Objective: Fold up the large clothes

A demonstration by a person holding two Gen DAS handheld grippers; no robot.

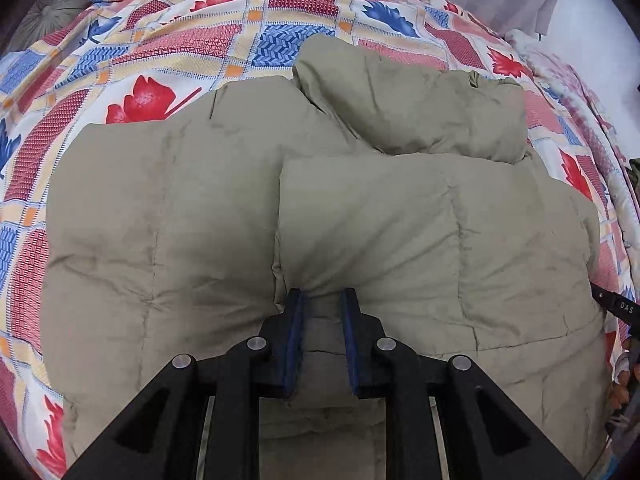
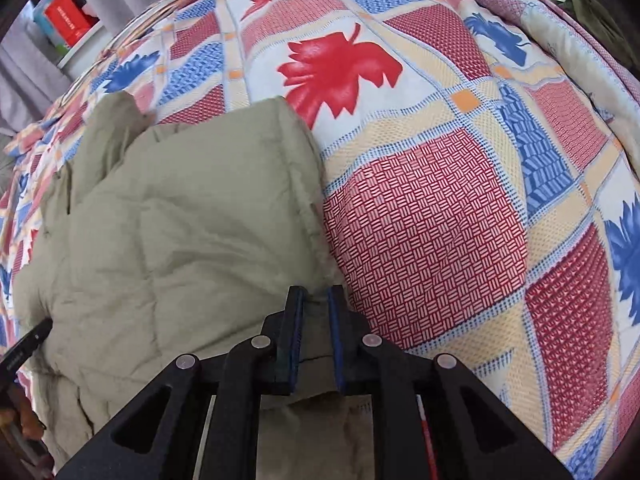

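Both grippers, left gripper [image 1: 322,294] and right gripper [image 2: 316,292], pinch the padded jacket [image 1: 180,208].

Bright, even daylight, soft shadows, sharp focus, strong fisheye bending and dark corners at the edges.

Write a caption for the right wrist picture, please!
Right gripper pinches the olive puffy jacket's edge on a leaf-patterned bedspread.

A patchwork bedspread [image 2: 424,216] with red and blue leaf prints covers the bed. Grey curtains [image 2: 28,60] hang behind it, beside a white shelf [image 2: 80,50] holding a red box [image 2: 66,20].
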